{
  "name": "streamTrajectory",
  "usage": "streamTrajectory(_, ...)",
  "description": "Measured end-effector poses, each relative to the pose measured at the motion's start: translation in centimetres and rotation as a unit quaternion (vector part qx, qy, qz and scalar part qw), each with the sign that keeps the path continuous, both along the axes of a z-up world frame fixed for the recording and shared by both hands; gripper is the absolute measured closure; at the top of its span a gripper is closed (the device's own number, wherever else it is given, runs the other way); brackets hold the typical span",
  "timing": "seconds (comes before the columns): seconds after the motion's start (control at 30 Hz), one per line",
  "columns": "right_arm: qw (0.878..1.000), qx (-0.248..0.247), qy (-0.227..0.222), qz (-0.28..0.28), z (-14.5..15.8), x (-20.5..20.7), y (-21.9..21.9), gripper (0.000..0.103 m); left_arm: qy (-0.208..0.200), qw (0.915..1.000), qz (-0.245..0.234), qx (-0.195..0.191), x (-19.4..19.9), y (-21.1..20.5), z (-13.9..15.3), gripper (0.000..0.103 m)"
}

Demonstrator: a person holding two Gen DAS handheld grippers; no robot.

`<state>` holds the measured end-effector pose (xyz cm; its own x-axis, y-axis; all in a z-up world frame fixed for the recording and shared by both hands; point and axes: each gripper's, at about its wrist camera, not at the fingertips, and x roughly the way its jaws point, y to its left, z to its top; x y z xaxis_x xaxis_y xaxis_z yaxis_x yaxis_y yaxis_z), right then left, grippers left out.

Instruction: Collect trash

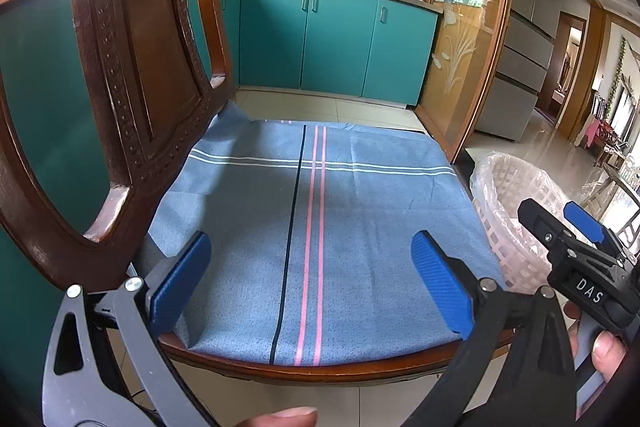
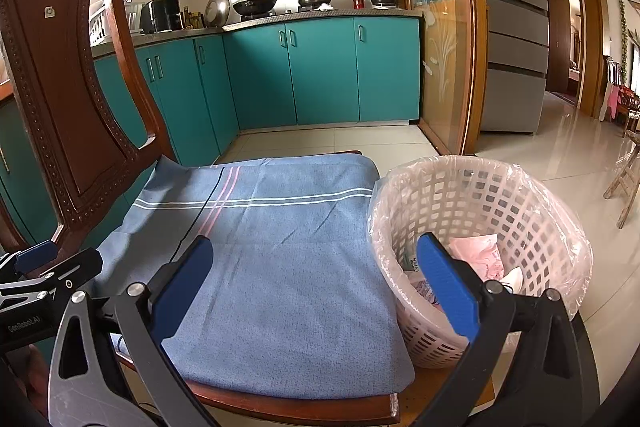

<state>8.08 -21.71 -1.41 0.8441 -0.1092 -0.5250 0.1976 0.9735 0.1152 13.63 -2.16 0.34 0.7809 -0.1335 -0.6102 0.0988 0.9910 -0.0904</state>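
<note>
The left gripper (image 1: 312, 283) hovers over the front half of a wooden chair (image 1: 120, 75), its blue-padded fingers (image 1: 182, 279) spread wide with nothing between them. Below the gap lies only the blue striped cloth (image 1: 340, 211) that covers the seat, with its pink and dark lines running between the two pads.

The right gripper (image 2: 316, 287) is also spread wide and holds nothing. Its left finger (image 2: 182, 285) is over the cloth (image 2: 280, 267), while its right finger (image 2: 446, 287) overlaps the near rim of a white lattice wastebasket (image 2: 500, 195) lined with a clear plastic bag. The wastebasket stands on the right corner of the chair seat, touching the edge of the cloth.

The trash lies inside the wastebasket: a pink crumpled wrapper (image 2: 480, 251) just to the right of the right finger, and below it, partly hidden by that finger, some pale packets with print too small to read. None of it is between the fingers.

From the left wrist view, the wastebasket (image 1: 508, 195) sits to the right of the seat, with the right gripper (image 1: 576, 239) in front of it and a hand (image 1: 604, 347) gripping its handle. A fingertip shows at the bottom edge of that view.

Behind the chair are teal kitchen cabinets (image 2: 320, 75).
</note>
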Motion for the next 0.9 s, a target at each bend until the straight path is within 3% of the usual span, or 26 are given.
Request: streamTrajectory(0.9, 1.0, -0.001, 0.003, 0.001, -0.39, -0.01, -0.16, 0.004, -0.003, 0.9999, -0.011, 0.002, -0.16, -0.34, 0.15, 0.003)
